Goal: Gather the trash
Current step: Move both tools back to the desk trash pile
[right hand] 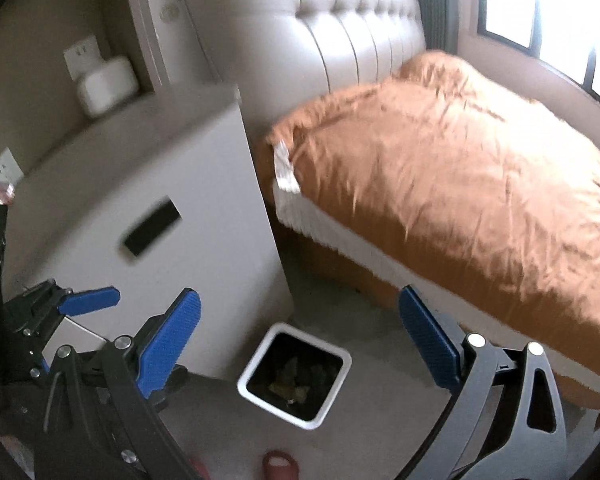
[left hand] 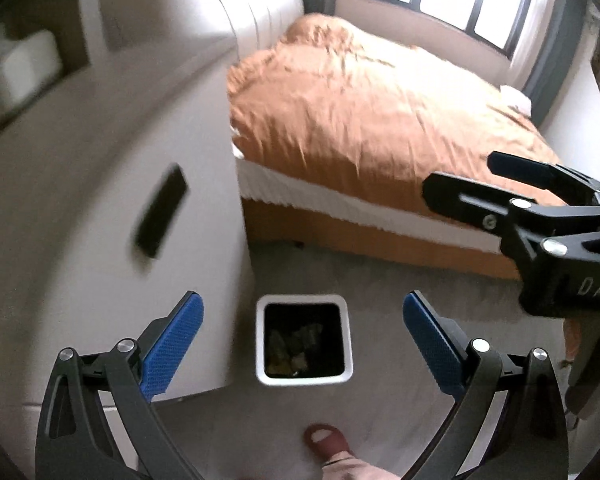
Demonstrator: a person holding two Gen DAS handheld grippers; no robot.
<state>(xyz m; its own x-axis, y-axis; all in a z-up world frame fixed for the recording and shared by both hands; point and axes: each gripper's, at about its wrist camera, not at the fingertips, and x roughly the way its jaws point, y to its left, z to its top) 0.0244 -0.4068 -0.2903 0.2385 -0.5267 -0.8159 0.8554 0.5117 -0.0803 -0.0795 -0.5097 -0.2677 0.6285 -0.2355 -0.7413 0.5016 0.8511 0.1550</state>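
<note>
A white square trash bin (left hand: 350,344) stands on the grey floor beside the nightstand, with crumpled trash (left hand: 294,346) lying inside it. It also shows in the right wrist view (right hand: 246,380), trash (right hand: 292,384) at its bottom. My left gripper (left hand: 302,330) hangs above the bin, open and empty. My right gripper (right hand: 300,340) is open and empty too, high over the bin. The right gripper shows in the left wrist view at the right (left hand: 464,180). The left gripper's blue finger (right hand: 90,300) shows at the left in the right wrist view.
A white nightstand (left hand: 100,200) with a dark handle slot (left hand: 162,210) stands left of the bin. A bed with an orange cover (left hand: 372,120) fills the right. A white box (right hand: 106,86) sits on the nightstand's back. A red slipper (left hand: 326,442) is on the floor near me.
</note>
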